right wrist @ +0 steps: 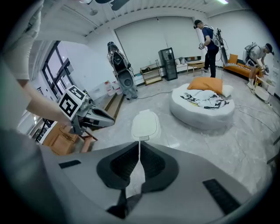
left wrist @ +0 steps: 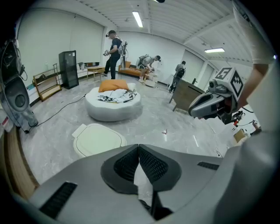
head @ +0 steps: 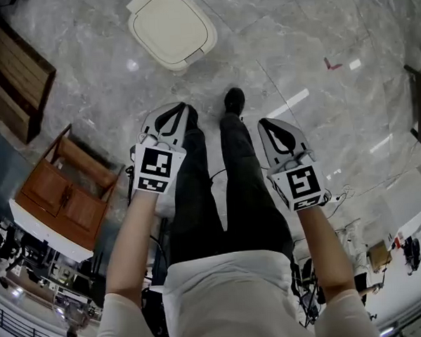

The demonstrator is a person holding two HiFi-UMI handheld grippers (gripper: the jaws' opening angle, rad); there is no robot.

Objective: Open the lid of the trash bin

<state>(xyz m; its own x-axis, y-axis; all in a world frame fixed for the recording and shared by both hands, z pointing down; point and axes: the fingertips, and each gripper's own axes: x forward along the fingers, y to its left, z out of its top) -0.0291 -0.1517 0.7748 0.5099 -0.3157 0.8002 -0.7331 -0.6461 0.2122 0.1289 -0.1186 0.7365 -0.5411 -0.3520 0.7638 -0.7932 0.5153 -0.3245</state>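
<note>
Two grippers are held low in front of the person, one on each side of the dark-trousered legs [head: 223, 199], both pointing away over the grey marble floor [head: 309, 39]. The left gripper [head: 180, 109] has its jaws pressed together at the tips, and its own view shows nothing between them [left wrist: 139, 147]. The right gripper [head: 265, 125] is likewise closed tip to tip with nothing held [right wrist: 140, 143]. Each gripper shows in the other's view, off to the side and apart from it: the right one at the right of the left gripper view [left wrist: 192, 112], the left one at the left of the right gripper view [right wrist: 111, 120].

The trash bin [head: 193, 57] stands on the floor farther out, ahead and a little to the left of the person, well apart from both grippers. Its cream lid [head: 168, 24] lies flat and shut. In the left gripper view the bin [left wrist: 97, 140] sits just beyond the jaws to the left; in the right gripper view it [right wrist: 145, 124] lies straight ahead past the tips.

A black shoe [head: 234, 99] points toward the bin. A wooden cabinet [head: 61, 197] stands to the near left. Beyond the bin lies a round white cushion bed [left wrist: 113, 106] with an orange pillow [left wrist: 113, 86] on it, and several people stand at the far end of the room.
</note>
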